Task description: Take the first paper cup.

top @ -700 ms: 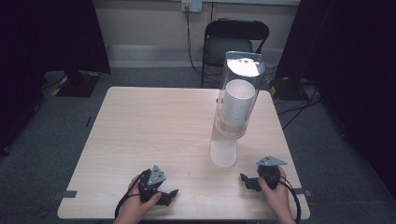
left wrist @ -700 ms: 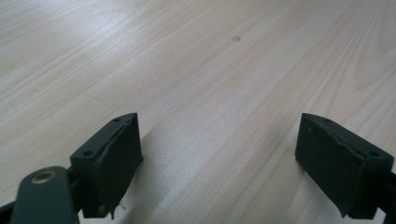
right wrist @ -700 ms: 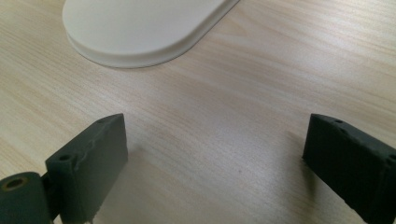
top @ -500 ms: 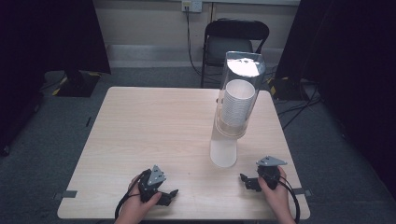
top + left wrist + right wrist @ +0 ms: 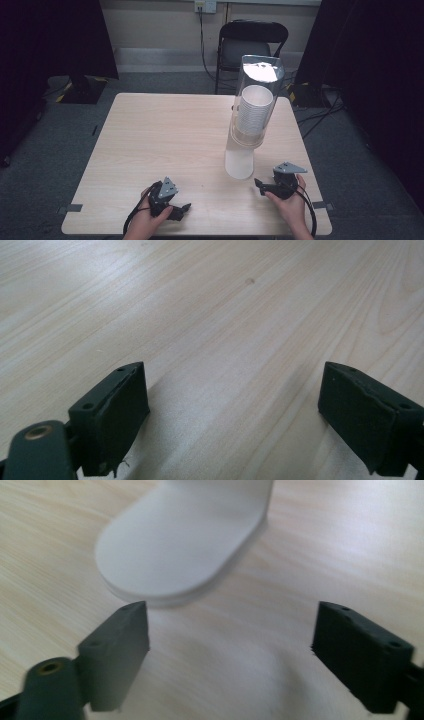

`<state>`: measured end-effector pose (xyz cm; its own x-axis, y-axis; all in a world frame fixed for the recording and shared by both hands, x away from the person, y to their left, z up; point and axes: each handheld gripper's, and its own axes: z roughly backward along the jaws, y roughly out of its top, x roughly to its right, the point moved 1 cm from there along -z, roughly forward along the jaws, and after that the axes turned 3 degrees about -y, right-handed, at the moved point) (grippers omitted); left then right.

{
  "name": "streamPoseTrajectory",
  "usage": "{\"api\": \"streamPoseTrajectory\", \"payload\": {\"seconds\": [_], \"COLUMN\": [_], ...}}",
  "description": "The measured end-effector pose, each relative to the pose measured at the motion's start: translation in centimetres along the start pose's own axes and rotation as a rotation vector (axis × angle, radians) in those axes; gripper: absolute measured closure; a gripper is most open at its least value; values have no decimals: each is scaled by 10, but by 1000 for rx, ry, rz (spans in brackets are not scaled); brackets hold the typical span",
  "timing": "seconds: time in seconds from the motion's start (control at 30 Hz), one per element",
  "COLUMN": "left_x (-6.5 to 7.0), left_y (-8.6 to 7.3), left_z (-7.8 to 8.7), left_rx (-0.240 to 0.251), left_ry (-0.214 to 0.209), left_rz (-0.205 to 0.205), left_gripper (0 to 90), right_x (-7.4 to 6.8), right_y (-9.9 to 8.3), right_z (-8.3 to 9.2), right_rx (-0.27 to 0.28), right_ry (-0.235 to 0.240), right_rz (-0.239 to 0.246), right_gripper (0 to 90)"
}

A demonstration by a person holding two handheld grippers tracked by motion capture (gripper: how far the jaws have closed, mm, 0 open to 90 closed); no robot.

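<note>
A tall clear cup dispenser (image 5: 254, 107) stands on the right half of the wooden table (image 5: 165, 135), holding a stack of white cups (image 5: 252, 112) above its white base (image 5: 239, 162). My left gripper (image 5: 184, 208) rests near the front edge, left of centre, open with bare wood between its jaws (image 5: 232, 405). My right gripper (image 5: 259, 185) sits at the front right, open, pointing at the dispenser's base (image 5: 185, 540), which lies just beyond its jaws.
A black folding chair (image 5: 247, 45) stands behind the table's far edge. Cables trail from both grippers toward the front edge. Dark curtains hang at both sides, and the floor is grey carpet.
</note>
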<state>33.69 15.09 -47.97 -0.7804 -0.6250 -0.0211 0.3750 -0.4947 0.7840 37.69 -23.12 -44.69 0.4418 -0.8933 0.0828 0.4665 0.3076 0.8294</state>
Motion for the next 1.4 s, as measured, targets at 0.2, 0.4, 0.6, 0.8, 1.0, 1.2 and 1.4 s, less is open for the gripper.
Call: {"api": "streamPoseTrajectory", "payload": {"seconds": [0.2, 0.4, 0.6, 0.8, 1.0, 1.2, 1.4], "left_x": [0, 0, 0, 0, 1, 1, 1], "left_y": [0, 0, 0, 1, 2, 2, 2], "left_z": [0, 0, 0, -1, -1, -2, -2], "left_rx": [-6, -8, -8, -19, -34, -33, -33], "left_ry": [-2, -2, -4, -1, -10, -11, -11], "left_rz": [-5, -9, -5, -24, -33, -33, -34], "left_gripper": [106, 106, 105, 77, 50, 41, 39], "right_x": [-12, -18, -23, -27, -29, -30, -29], "right_y": [32, 60, 75, 83, 90, 93, 93], "right_z": [1, -1, -7, -10, -12, -16, -18], "right_rx": [82, 153, 183, 216, 251, 293, 331], "right_ry": [55, 63, 71, 68, 68, 75, 62], "right_rz": [19, 15, 28, 35, 37, 19, 6], "right_gripper": [146, 156, 157, 165, 174, 254, 341]}}
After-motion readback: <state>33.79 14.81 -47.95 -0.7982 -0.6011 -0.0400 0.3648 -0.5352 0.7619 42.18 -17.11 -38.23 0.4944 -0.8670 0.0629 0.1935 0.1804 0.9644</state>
